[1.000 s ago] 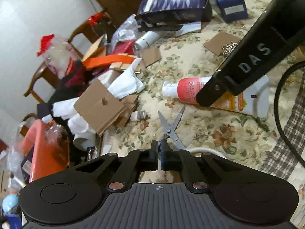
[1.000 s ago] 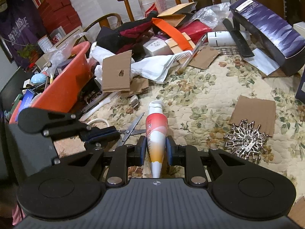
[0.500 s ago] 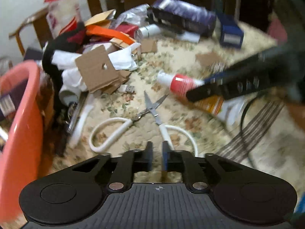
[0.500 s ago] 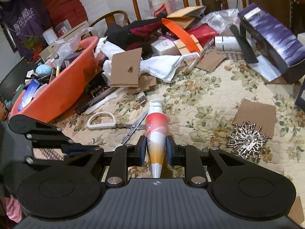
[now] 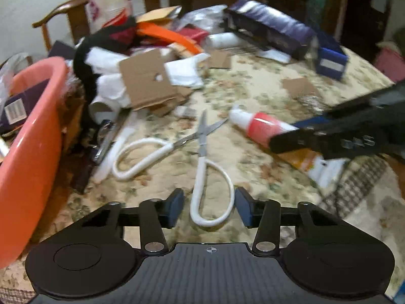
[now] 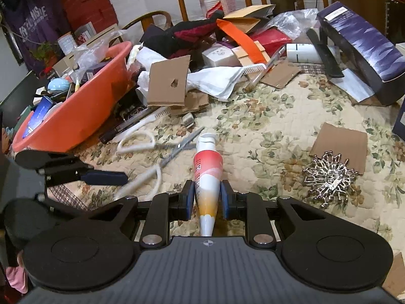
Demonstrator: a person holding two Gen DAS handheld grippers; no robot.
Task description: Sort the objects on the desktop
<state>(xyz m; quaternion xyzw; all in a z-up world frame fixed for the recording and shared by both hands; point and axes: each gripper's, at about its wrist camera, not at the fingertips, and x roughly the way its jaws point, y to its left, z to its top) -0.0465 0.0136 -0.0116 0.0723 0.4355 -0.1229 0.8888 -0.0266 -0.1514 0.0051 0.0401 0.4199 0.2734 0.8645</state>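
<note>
One soft plastic tube, red-white-orange, tapering to a flat crimp, clamped in right gripper jaws, cap pointing far. One pair of scissors, steel blades, white loop handles, flat on quilted floral tabletop; left gripper jaws, just been opening, stand apart around the near loop, not touching. One glossy orange basin far left.

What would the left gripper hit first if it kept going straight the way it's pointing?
Most likely the scissors: the left gripper, whose jaws have just been opening, frames their near white handle loop without touching it. The floral tablecloth lies right beneath, though depth is unclear.
</note>
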